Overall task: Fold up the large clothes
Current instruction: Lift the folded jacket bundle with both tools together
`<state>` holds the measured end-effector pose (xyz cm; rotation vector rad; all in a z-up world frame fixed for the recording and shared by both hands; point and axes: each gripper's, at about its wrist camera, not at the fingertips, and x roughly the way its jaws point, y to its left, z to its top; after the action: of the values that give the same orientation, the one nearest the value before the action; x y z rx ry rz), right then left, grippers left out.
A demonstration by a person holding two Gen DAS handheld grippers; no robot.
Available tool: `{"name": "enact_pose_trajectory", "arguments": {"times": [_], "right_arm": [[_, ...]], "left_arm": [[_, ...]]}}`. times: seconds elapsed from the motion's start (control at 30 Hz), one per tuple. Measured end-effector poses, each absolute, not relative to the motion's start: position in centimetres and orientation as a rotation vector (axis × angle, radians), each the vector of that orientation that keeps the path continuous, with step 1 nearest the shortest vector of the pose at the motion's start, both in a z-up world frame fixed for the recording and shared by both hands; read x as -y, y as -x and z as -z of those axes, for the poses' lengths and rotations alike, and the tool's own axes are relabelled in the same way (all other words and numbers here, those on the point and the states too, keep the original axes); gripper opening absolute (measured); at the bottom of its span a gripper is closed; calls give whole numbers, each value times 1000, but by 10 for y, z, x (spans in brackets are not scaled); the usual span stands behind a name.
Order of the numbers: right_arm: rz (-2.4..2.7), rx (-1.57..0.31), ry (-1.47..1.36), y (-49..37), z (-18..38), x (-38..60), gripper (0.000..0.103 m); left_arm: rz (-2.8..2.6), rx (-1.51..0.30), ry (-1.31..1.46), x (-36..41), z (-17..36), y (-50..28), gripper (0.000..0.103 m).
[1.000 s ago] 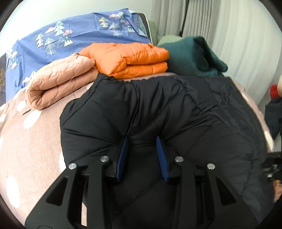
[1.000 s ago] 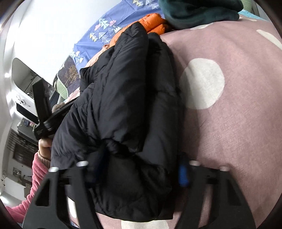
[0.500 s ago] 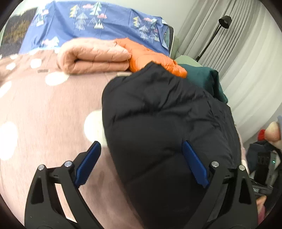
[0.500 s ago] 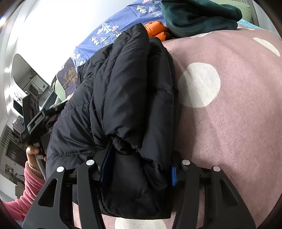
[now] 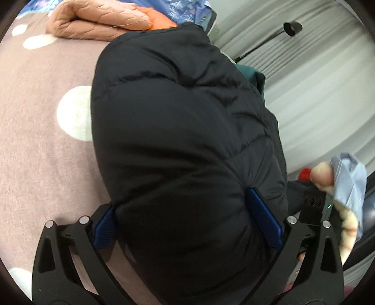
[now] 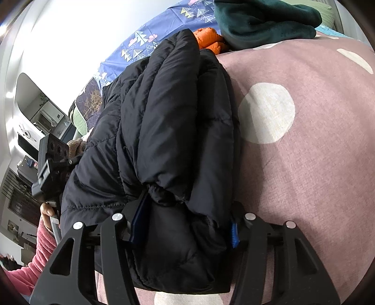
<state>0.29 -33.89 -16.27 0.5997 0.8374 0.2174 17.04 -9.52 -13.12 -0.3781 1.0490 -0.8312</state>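
A folded black puffer jacket [image 5: 178,140] lies in a thick bundle on the pink spotted bedspread [image 5: 42,131]. My left gripper [image 5: 185,223] is clamped around one end of the bundle, blue pads pressed into both sides. My right gripper [image 6: 185,225] is clamped around the other end of the jacket [image 6: 173,131], its pads sunk into the fabric. The left gripper also shows in the right wrist view [image 6: 51,164], beside the jacket.
A folded peach quilt [image 5: 98,18], an orange jacket [image 6: 208,40] and a dark green garment [image 6: 262,21] lie at the head of the bed by a blue patterned pillow [image 6: 164,40]. Curtains [image 5: 316,82] and a floor lamp [image 5: 290,27] stand beyond the bed edge.
My left gripper opened wide, moved to the jacket's end and closed around the bundle. My right gripper narrowed onto its end of the jacket.
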Motion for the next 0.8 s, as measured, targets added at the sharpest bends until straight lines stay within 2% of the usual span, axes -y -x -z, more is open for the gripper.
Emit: {"name": "enact_pose_trajectory", "arguments": {"times": [0.03, 0.07, 0.13, 0.2, 0.27, 0.37, 0.53, 0.7, 0.73, 0.8], "right_arm": [[-218, -837, -599, -4, 162, 338, 56], [-219, -836, -597, -5, 162, 338, 55], [-229, -827, -590, -5, 160, 337, 48], [-239, -805, -585, -3, 156, 336, 41], [-241, -779, -574, 0, 149, 334, 33], [-271, -739, -580, 7, 137, 334, 28], [-320, -706, -555, 17, 118, 322, 27], [-375, -775, -509, 17, 128, 299, 28], [-373, -799, -510, 15, 134, 295, 32], [-325, -854, -510, 11, 148, 292, 54]], "left_arm": [[830, -1043, 376, 96, 133, -169, 99], [829, -1038, 377, 96, 133, -168, 93], [823, -1006, 365, 96, 130, -165, 80], [813, -960, 328, 98, 122, -160, 63], [808, -927, 298, 98, 113, -153, 54], [804, -867, 261, 99, 96, -143, 46], [805, -779, 233, 81, 65, -125, 43], [771, -789, 206, 53, 64, -108, 44], [761, -813, 214, 46, 72, -108, 45], [746, -871, 239, 36, 89, -112, 53]]}}
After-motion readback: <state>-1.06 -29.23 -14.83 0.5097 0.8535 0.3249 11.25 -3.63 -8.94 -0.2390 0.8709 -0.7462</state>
